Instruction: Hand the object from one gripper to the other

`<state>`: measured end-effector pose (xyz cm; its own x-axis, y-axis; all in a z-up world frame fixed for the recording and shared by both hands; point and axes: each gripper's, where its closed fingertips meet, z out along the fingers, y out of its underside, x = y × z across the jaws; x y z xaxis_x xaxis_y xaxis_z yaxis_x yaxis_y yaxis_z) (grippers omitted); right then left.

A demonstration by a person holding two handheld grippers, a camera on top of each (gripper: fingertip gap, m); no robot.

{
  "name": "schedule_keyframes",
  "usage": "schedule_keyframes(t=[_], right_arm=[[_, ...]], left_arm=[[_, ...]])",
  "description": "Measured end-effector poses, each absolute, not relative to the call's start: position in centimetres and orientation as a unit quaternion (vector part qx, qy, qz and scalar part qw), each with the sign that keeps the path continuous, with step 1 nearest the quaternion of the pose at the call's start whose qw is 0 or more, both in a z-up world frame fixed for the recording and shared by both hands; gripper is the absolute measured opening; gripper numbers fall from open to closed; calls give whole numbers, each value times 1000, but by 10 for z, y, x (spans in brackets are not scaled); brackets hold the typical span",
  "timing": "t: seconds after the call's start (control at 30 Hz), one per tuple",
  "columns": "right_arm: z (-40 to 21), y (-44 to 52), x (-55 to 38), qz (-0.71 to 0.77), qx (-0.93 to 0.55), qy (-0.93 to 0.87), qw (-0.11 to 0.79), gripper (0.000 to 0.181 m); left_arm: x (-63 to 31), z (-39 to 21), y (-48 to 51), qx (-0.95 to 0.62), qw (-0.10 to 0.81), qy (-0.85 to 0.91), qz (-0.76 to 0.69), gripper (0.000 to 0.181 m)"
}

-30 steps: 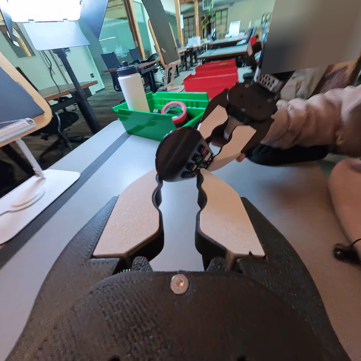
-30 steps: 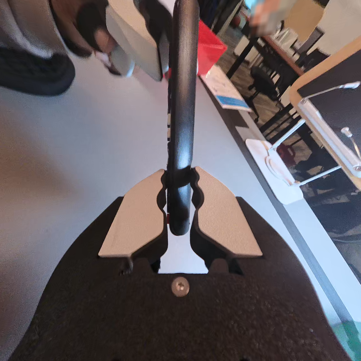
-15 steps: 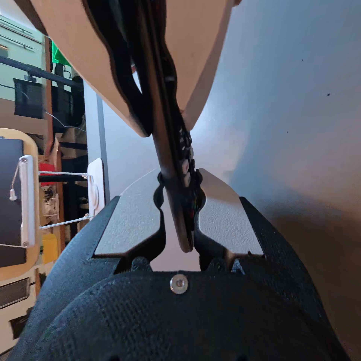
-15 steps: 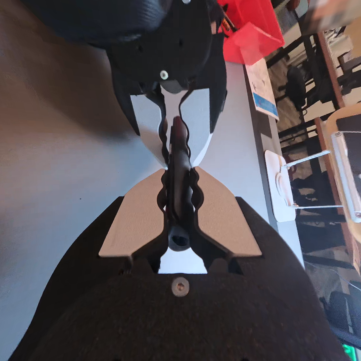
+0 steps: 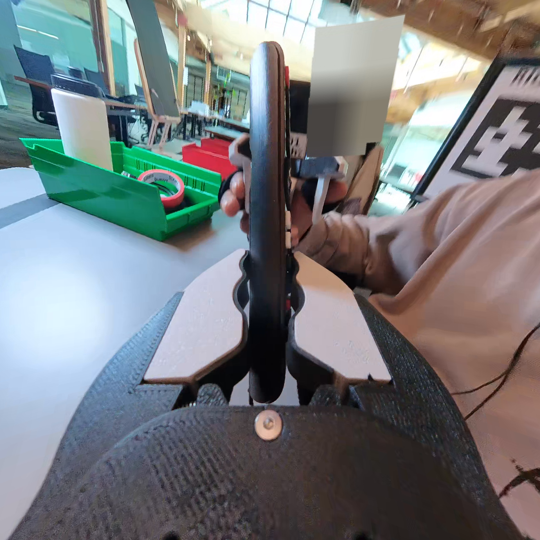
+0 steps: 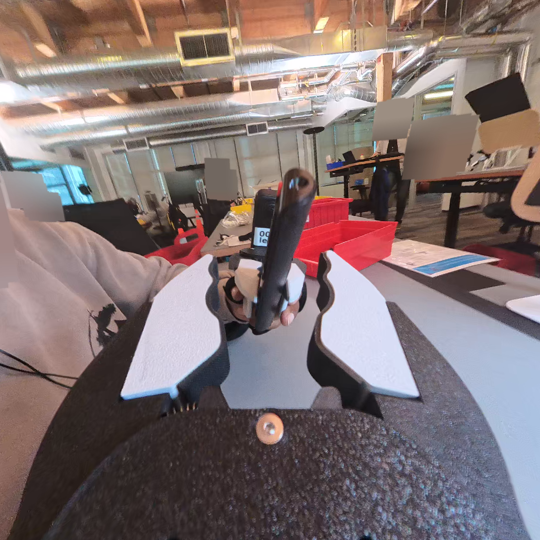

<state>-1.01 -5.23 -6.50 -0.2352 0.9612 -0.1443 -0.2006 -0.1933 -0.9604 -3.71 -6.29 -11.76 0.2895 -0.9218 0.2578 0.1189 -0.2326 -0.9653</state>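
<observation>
Nearest the left wrist camera, left gripper (image 5: 267, 287) pinches a black remote (image 5: 266, 187) edge-on between both fingers, remote upright, buttons facing right, its lower end down in the gap near the gripper body. Right gripper (image 6: 267, 280) fingers spread wide, nothing between them; the remote (image 6: 282, 248) shows beyond them, tilted slightly, held in the far left gripper (image 6: 270, 287). Under both lies a grey table (image 5: 76, 292) with a darker strip (image 6: 455, 285) across it. Beige sleeve (image 5: 438, 263) of the person runs along the right side of the left view, a thin black cable (image 5: 502, 371) over it. Farther back on the table: green bin (image 5: 117, 193) holding a red tape roll (image 5: 163, 187) and a white bottle (image 5: 83, 131); red bins (image 6: 347, 242) and a printed sheet (image 6: 438, 257) beside them. Beyond that, open office: desks, black chairs, glass walls, wood beams, exposed silver ducts (image 6: 175, 108) overhead, background motion-blurred.
</observation>
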Motion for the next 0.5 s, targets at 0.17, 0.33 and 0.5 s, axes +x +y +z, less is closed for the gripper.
schedule_keyframes(t=[0.17,0.33,0.5], right_arm=[[-94,-60,-37,624,-479,-455,417,57],[-124,-58,-53,559,-535,-491,401,23],[-147,-38,-42,421,-572,-567,417,23]], left_arm=[[-35,-116,-62,-589,530,290,-537,25],[-22,-142,-55,-635,511,312,-488,26],[-48,-153,-41,-683,528,351,-362,40]])
